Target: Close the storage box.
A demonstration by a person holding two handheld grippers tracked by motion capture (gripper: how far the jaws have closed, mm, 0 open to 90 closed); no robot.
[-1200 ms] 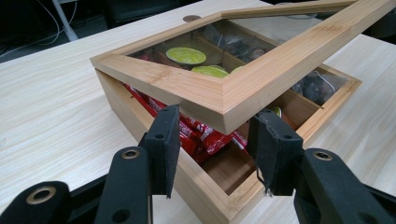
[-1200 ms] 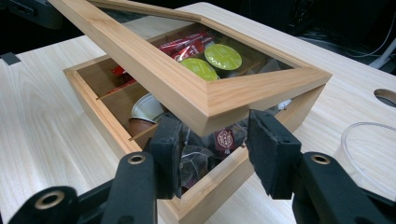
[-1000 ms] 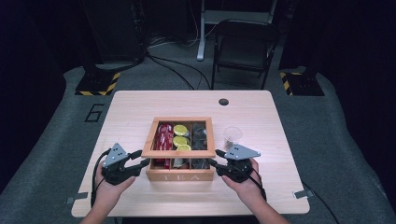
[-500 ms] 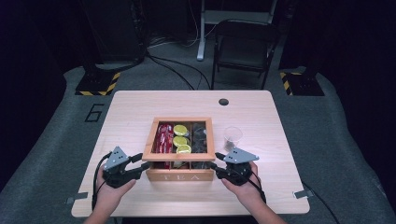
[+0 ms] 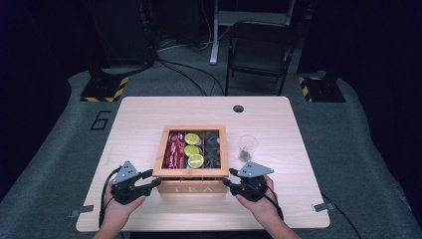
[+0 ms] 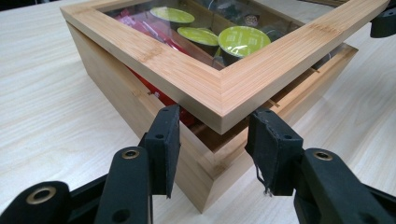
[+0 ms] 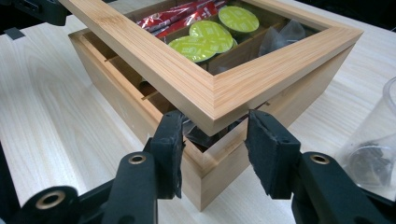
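Two grippers flank the bamboo tea box [image 5: 191, 186] at the table's near edge, jaws spread, grasping nothing. Left gripper [image 6: 212, 140] and right gripper [image 7: 212, 140] views reveal the glass lid [image 6: 224, 88] raised ajar; a second ago it sat lower.

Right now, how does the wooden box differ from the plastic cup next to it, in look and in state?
The wooden box is square, opaque bamboo with a glass-paned lid lifted slightly at the front; the plastic cup is round, transparent and has no lid. The box holds green capsules and red packets in compartments; the cup holds only a small dark item. The left gripper and right gripper sit at the box's front corners; the cup stands untouched. Both rest on the table.
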